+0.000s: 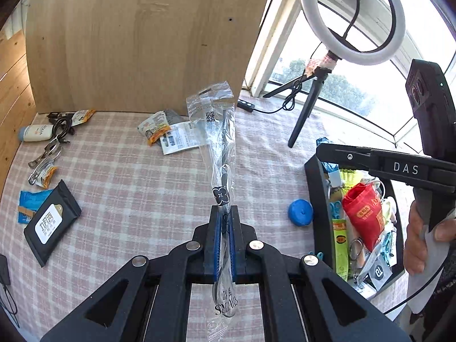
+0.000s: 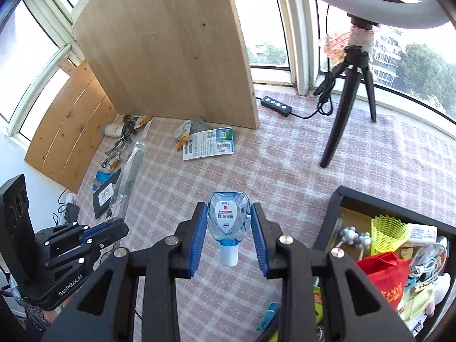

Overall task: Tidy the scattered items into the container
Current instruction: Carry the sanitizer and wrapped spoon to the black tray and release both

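Observation:
My left gripper is shut on a long clear plastic sleeve with a dark utensil inside, held above the checked tablecloth. It also shows in the right wrist view. My right gripper is shut on a small clear blue bottle with a white cap, held above the cloth left of the black container. The container is full of mixed items, among them a red bag. Scattered items lie at the left: a black pouch, a white tube, metal clips.
A wooden board stands at the back. A ring light on a tripod stands back right, with its cable and switch. Leaflets and snack packets lie near the board. A blue round object and a blue clip lie beside the container.

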`<state>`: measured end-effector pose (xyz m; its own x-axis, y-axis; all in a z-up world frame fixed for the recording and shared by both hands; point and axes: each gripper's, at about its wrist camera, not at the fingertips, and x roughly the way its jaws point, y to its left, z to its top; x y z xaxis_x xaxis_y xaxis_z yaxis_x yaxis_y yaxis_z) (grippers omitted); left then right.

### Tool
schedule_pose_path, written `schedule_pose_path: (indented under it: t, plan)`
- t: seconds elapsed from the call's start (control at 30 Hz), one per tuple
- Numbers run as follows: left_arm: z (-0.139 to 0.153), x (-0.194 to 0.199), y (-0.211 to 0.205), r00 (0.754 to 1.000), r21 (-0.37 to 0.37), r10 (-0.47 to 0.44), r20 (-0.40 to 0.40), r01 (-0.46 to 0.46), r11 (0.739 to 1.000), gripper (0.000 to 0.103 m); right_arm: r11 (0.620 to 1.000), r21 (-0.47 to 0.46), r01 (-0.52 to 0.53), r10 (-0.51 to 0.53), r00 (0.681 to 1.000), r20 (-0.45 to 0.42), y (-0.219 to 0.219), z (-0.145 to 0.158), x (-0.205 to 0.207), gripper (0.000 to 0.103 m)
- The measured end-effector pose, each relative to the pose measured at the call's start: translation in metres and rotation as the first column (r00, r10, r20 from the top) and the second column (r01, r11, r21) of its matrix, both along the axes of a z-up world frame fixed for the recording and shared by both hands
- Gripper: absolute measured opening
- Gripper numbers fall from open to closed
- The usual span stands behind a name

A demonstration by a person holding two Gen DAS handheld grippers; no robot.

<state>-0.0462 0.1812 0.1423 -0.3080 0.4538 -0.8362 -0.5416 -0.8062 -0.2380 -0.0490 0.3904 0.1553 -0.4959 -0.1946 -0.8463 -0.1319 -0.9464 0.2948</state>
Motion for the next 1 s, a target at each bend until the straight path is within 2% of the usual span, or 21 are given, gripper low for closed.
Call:
schedule_pose_path:
  t: [0.2,0.43,0.63,0.77,0.8,0.83,0.87,0.9,1.0]
  plan:
    - [0.018,0.043,0.072,0.987,0.032,-0.158,-0.013,0.158,0.987,0.004,0.987,0.052,0.153,-0.152,0.988,-0.010,0.073,0.011,0.073,0.030]
    - [0.028,0.105,0.152,0.941,0.068,-0.339,-0.012,0.339,0.938,0.004,0.940,0.086,0.331,-0.334,0.943,0.015,0.152,0.009,0.153,0.030]
    - [0.024,0.153,0.203,0.897,0.073,-0.443,0.009,0.441,0.895,0.004,0.901,0.102,0.422,-0.428,0.903,0.040,0.188,0.001,0.198,0.030]
    - [0.021,0.177,0.223,0.880,0.047,-0.476,-0.014,0.476,0.878,0.008,0.888,0.098,0.450,-0.455,0.890,0.038,0.198,-0.003,0.214,0.031]
    - [0.020,0.182,0.227,0.877,0.026,-0.480,-0.027,0.481,0.876,0.024,0.888,0.084,0.451,-0.455,0.890,0.027,0.200,-0.003,0.217,0.032]
    - [0.018,0.186,0.230,0.877,-0.006,-0.480,-0.035,0.480,0.877,0.057,0.888,0.067,0.455,-0.457,0.889,0.029,0.202,-0.004,0.218,0.045]
    - [0.017,0.188,0.231,0.879,-0.021,-0.475,-0.043,0.475,0.880,0.069,0.884,0.048,0.465,-0.467,0.884,0.032,0.204,-0.004,0.220,0.054]
    - [0.018,0.189,0.229,0.879,-0.020,-0.473,-0.055,0.472,0.881,0.072,0.876,0.034,0.481,-0.482,0.876,0.021,0.205,-0.003,0.222,0.066]
    - [0.020,0.188,0.223,0.881,-0.030,-0.467,-0.074,0.466,0.884,0.072,0.874,0.050,0.483,-0.484,0.875,0.003,0.201,0.002,0.220,0.067]
